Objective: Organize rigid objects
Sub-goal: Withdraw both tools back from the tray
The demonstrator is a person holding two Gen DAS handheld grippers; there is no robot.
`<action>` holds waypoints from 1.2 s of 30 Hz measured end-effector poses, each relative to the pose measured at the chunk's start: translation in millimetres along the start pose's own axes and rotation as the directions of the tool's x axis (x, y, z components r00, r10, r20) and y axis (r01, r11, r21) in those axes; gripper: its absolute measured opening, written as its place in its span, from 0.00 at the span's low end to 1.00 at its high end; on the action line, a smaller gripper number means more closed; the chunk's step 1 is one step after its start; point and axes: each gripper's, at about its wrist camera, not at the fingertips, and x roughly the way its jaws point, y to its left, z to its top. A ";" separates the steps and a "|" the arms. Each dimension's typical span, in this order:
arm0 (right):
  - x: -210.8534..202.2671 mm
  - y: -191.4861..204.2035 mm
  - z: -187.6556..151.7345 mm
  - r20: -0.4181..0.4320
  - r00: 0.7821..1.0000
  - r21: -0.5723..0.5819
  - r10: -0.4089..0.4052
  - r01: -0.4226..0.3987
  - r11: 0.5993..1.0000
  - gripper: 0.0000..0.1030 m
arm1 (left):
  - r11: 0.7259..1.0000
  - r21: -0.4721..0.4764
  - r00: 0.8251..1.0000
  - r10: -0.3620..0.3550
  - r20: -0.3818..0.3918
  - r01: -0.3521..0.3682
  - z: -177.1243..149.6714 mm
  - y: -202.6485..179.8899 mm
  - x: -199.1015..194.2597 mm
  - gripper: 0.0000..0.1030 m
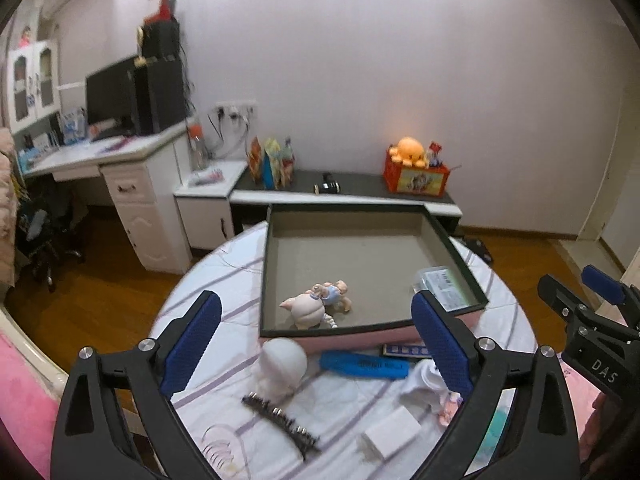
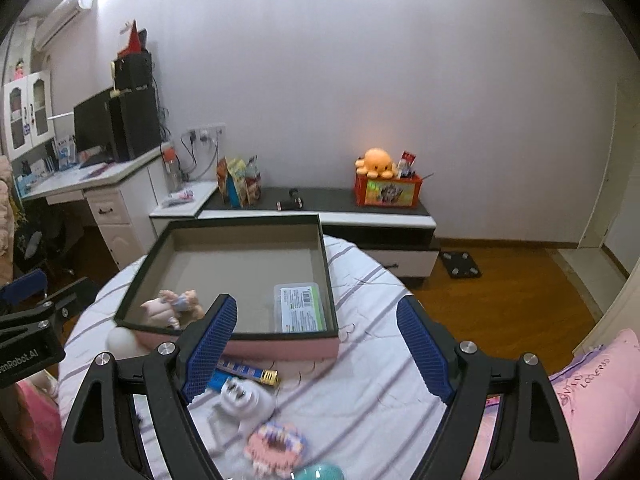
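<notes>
Both grippers, left (image 1: 316, 344) and right (image 2: 316, 350), gape empty; blue comb (image 1: 364, 365) lies crosswise before the box (image 1: 360, 336).

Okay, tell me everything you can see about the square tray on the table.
The square tray is shallow and open-topped, with a dark rim, grey cardboard-looking floor and pink outer wall. It sits flat on the striped tablecloth. Inside lie a small pig figurine near the front edge and a clear labelled plastic case in the front right corner. Neither gripper touches it.
</notes>
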 end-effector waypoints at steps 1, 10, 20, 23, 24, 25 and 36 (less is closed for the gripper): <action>-10.5 -0.2 -1.7 0.013 1.000 -0.001 -0.001 0.001 1.000 0.81 | 1.000 0.001 1.000 0.008 0.020 -0.008 -3.4 -0.1 -12.6 0.95; -90.2 -2.0 -29.0 0.098 0.995 -0.037 -0.004 0.008 0.999 0.83 | 0.999 -0.013 0.989 0.053 0.140 -0.052 -35.1 7.5 -96.7 1.00; -123.0 3.1 -59.3 0.107 0.994 -0.060 0.016 -0.009 0.998 0.89 | 0.998 -0.004 0.989 0.070 0.126 -0.071 -61.7 3.6 -115.0 1.00; -126.3 5.4 -63.8 0.110 0.994 -0.071 0.021 -0.013 0.997 0.90 | 0.996 -0.001 0.987 0.089 0.130 -0.090 -64.8 3.0 -118.2 1.00; -126.7 6.0 -64.2 0.112 0.993 -0.073 0.021 -0.012 0.997 0.93 | 0.996 -0.001 0.987 0.091 0.131 -0.092 -64.9 3.1 -118.5 1.00; -127.0 6.8 -64.7 0.114 0.993 -0.074 0.018 -0.010 0.997 0.99 | 0.996 -0.001 0.988 0.088 0.128 -0.089 -65.3 3.3 -118.4 1.00; -131.9 7.2 -64.7 0.132 0.991 -0.085 0.012 -0.001 0.996 1.00 | 0.998 0.021 0.993 0.060 0.102 -0.062 -66.7 -4.9 -111.5 1.00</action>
